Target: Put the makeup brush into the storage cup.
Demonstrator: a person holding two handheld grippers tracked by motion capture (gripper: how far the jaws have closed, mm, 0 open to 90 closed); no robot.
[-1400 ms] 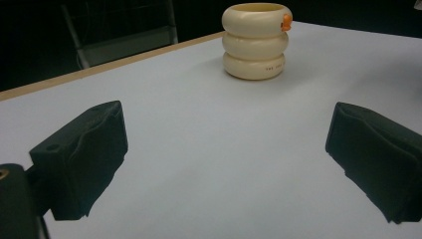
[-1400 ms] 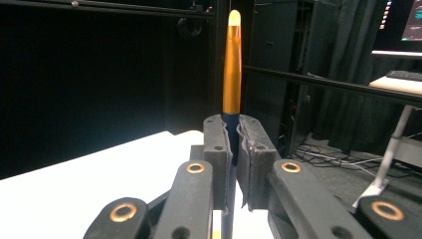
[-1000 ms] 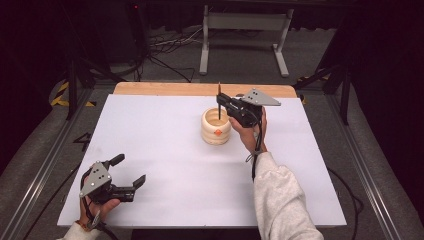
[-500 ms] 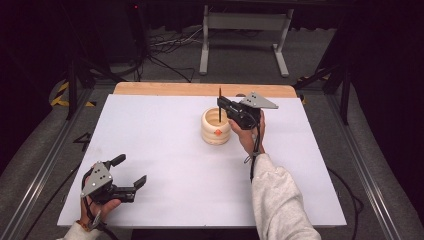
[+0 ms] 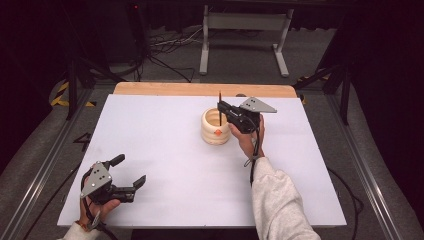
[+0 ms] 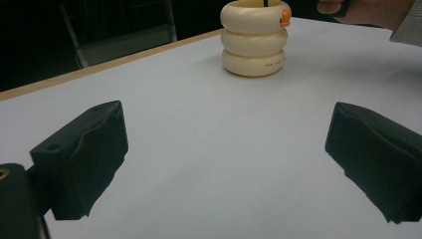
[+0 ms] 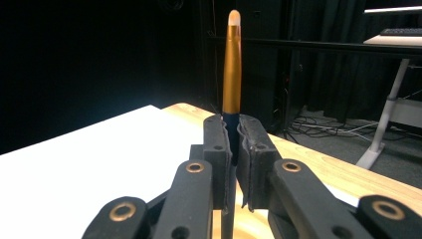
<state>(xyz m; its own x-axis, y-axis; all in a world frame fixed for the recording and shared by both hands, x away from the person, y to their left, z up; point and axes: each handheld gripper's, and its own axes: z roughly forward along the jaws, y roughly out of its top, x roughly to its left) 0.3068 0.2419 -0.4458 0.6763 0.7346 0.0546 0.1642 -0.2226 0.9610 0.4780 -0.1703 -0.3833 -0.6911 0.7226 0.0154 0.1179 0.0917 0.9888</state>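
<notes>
A cream ribbed holder [image 5: 216,129] with a small orange mark stands on the white table top [image 5: 165,140], right of centre toward the back. My right gripper [image 5: 221,111] hovers over the holder's rim, shut on a slim pen [image 5: 219,102] that stands upright, its lower end inside the holder's mouth. In the right gripper view the pen [image 7: 231,64] has a gold-orange shaft and a pale tip, clamped between the pads of the gripper [image 7: 234,144]. My left gripper [image 5: 131,170] rests near the front left corner, open and holding nothing. From it [image 6: 229,164] the holder [image 6: 255,42] shows far ahead.
A wooden strip [image 5: 200,89] runs along the table's back edge. Beyond it are a white metal stand [image 5: 245,30] and cables on the grey floor. Dark rails flank the table on both sides.
My right gripper has sunk a little with the pen, so the pen sits lower over the holder. The left gripper has stayed where it was.
</notes>
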